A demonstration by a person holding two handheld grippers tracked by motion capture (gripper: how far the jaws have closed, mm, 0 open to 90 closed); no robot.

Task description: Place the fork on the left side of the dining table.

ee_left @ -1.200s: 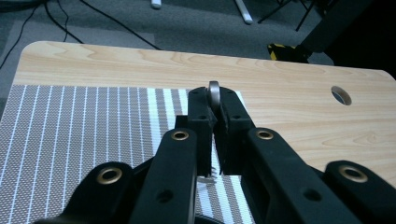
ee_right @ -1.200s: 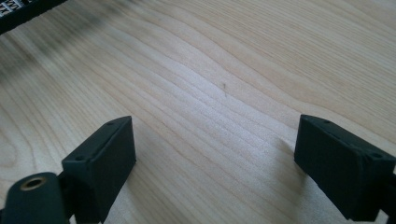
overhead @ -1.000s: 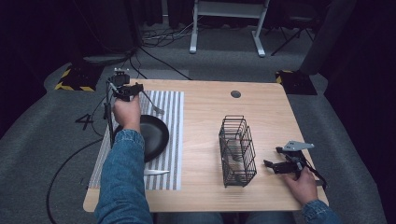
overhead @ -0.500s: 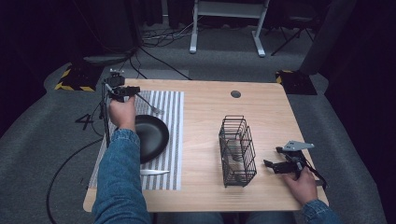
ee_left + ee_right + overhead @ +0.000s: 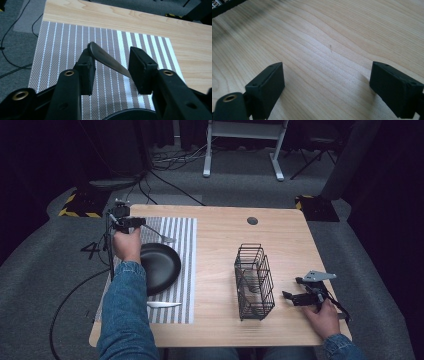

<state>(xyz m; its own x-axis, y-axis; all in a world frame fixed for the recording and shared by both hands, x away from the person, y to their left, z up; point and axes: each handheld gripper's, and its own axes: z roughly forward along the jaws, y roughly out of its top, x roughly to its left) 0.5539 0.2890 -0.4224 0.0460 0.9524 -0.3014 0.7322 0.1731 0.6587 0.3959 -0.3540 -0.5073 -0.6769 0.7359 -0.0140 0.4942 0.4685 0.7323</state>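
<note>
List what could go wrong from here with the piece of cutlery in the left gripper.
1. The left gripper has the fork handle lying askew between its jaws, touching one jaw only; it could slip or swing.
2. The fork hangs above the striped placemat next to the black plate; a drop might strike the plate.
3. The wire basket looks light and could tip if bumped.

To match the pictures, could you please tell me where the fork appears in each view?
High view: the fork lies on the striped placemat, beyond the black plate, right of the left tool.
Left gripper view: its handle crosses the gap between the open jaws, over the placemat.
Right gripper view: bare wooden table between the right tool's jaws.
Shared landmark: the placemat in the first two; the table's wood in all three.
</note>
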